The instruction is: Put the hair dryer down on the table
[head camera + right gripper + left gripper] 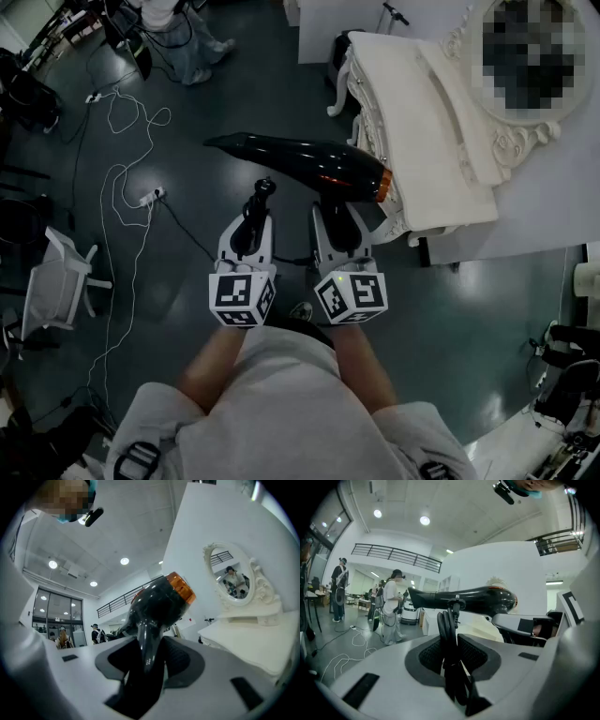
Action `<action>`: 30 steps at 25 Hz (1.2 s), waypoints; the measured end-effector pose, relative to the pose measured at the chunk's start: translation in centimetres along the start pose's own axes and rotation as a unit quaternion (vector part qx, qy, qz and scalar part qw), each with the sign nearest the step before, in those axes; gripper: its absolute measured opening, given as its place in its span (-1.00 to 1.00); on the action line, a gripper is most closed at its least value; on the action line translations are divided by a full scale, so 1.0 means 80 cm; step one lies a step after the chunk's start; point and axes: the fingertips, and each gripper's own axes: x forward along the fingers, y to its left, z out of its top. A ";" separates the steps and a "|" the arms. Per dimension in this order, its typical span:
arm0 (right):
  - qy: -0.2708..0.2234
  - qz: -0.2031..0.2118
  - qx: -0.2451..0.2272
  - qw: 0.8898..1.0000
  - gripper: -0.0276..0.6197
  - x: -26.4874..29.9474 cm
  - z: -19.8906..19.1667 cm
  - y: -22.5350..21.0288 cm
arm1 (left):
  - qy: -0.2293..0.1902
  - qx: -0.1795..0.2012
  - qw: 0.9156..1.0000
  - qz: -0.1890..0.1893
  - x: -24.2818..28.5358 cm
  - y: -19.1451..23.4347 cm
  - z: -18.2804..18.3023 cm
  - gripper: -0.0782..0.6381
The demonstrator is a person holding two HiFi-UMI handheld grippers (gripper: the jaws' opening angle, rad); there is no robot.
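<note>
Hair dryer (309, 167) held in the air above the dark floor (262, 84), just off the front edge of the white dressing table (422, 141) and not resting on it. The long axis of the glossy black barrel runs roughly square to that edge: the narrow nozzle points away from the table, and the orange-ringed rear end faces it, lying at the carved edge in the head view. The handle drops from the barrel toward the person. Right gripper (339, 220): jaws set wide and clamped on the handle, which fills the gap between the pads in the right gripper view (147, 660). Left gripper (251, 217), on the side of the right gripper away from the table: jaws drawn partway in and closed on the folded cord bundle (450, 634), which stands upright between the pads with its plug end at the top. The two grippers sit side by side, close together. The table top nearest the dryer shows as a bare white surface, and the oval mirror (233, 579) in its ornate frame stands at the far side of it. Away from the table, white cables (131, 178) and a power strip (150, 197) lie on the floor, a white chair (56, 281) stands well apart, and a person's legs (183, 37) are seen farther off.
</note>
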 end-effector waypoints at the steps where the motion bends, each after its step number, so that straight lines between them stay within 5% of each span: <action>1: 0.001 0.000 0.000 1.000 -0.34 0.004 -0.002 -0.002 | 0.003 -0.001 1.000 0.001 0.006 0.003 -0.002 -0.57; 14: 0.030 -0.020 0.011 0.999 -0.34 0.106 -0.032 -0.023 | 0.038 -0.019 0.999 0.000 0.090 0.067 -0.013 -0.57; 30: 0.013 -0.071 -0.003 0.997 -0.34 0.275 -0.009 -0.038 | 0.043 -0.013 0.997 -0.067 0.243 0.154 0.049 -0.57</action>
